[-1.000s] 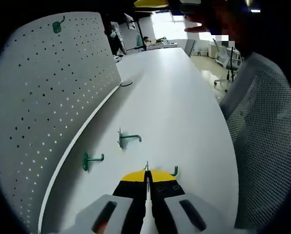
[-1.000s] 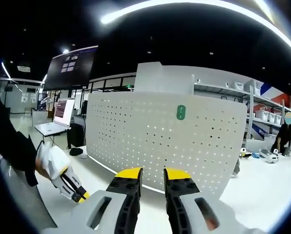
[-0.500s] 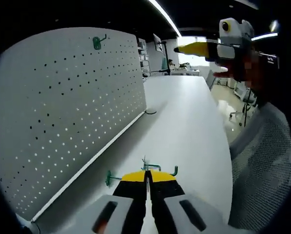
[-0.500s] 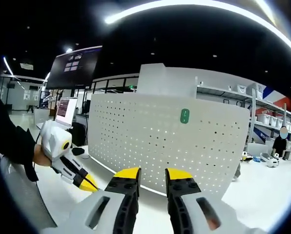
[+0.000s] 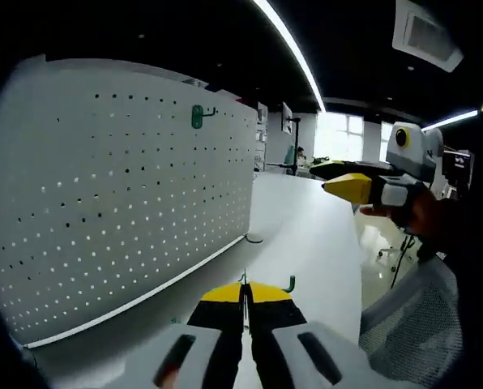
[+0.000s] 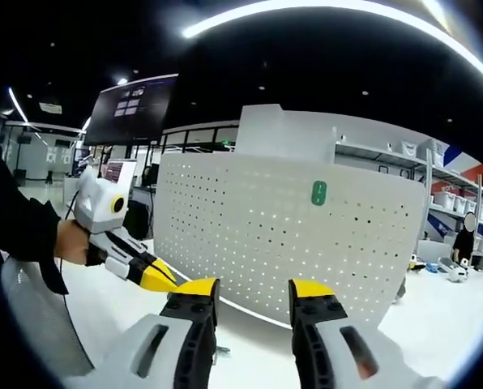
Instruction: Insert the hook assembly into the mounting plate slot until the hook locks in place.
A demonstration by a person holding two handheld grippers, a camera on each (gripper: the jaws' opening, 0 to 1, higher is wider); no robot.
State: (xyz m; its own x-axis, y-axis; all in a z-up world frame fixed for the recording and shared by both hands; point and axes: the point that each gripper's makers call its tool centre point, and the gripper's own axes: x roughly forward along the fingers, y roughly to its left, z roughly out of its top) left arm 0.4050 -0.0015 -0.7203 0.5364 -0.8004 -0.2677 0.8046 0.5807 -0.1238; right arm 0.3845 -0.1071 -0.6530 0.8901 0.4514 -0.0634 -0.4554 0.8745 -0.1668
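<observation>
Hook [image 5: 288, 284]: pinched in your left gripper [image 5: 243, 293], fingers together on it, above the table [image 5: 306, 235].
Right gripper [image 6: 254, 290]: fingers apart, empty, facing the pegboard [image 6: 266, 235].
Mounted hook [image 6: 318, 193]: already high on the board.
Advice: square the hook's prongs to the holes, then push flat until it seats.

- Left claw [image 5: 243, 298]: jaws pressed together, yellow tips meeting; in the right gripper view it is held up by a hand [image 6: 70, 241].
- Right claw [image 6: 254, 293]: jaws parted, raised beside the left claw.
</observation>
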